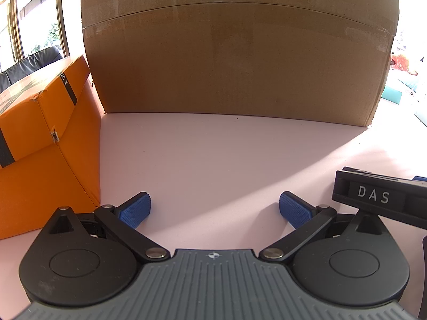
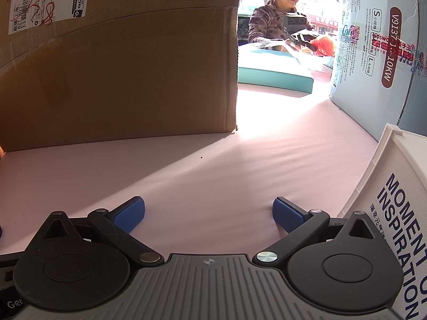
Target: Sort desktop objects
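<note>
Open pink tabletop point(image 1: 213, 154) straight ahead in both wrist views, bare between the fingers and walled at the far side by a big brown cardboard box with a white shipping label point(image 1: 240, 53). On the left, hemmed in by an orange cardboard box with a black stripe point(image 1: 48, 138), its near corner just beside the left finger; on the right, by a white container printed MOMENT OF INSPIRATION point(image 2: 395, 200), close beside the right finger, and behind it a pale blue printed carton point(image 2: 379, 53). Left gripper point(image 1: 214, 209): blue-padded jaws spread wide, holding nothing, low over the tabletop. Right gripper point(image 2: 208, 213): jaws likewise spread wide and empty. Black bar marked DAS point(image 1: 379, 194), seemingly part of the right gripper, just right of the left gripper. Gap between brown box and blue carton open to a teal flat box point(image 2: 275, 73) and, beyond, a person in a patterned top point(image 2: 269, 21) with another gripper and something red.
</note>
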A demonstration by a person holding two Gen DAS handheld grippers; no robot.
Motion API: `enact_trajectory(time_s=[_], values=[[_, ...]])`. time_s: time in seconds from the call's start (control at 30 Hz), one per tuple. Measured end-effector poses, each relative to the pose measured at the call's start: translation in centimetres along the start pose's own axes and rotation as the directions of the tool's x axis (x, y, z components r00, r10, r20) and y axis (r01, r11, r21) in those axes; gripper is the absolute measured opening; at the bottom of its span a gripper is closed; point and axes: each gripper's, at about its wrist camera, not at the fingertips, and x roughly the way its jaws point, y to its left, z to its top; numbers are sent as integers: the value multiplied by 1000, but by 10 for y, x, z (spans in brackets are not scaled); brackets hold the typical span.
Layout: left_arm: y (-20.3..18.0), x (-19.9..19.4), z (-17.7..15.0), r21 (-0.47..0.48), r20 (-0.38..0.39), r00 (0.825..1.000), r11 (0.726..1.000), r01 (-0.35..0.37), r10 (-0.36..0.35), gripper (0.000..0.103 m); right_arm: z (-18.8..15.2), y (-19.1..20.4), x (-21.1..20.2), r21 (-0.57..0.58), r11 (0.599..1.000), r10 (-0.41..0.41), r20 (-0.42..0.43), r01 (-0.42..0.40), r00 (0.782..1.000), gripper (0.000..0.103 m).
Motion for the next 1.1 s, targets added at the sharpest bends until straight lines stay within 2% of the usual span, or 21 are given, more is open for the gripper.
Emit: enact_trajectory(time_s=[0.67, 0.97, 1.1], values=[[0, 0, 0, 1, 0, 1000, 1000, 1, -1, 103, -1, 1, -2, 1, 1000, -2, 0, 2, 1000, 103], [-18, -6, -2, 92, 39, 996, 993, -80, 77, 103, -1, 3, -2, -9, 1000, -9, -1, 9, 1000, 103], [-16, -6, -2, 82, 35, 997, 994, -73, 70, 103, -1, 3, -2, -10, 1000, -10, -1, 10, 1000, 103]])
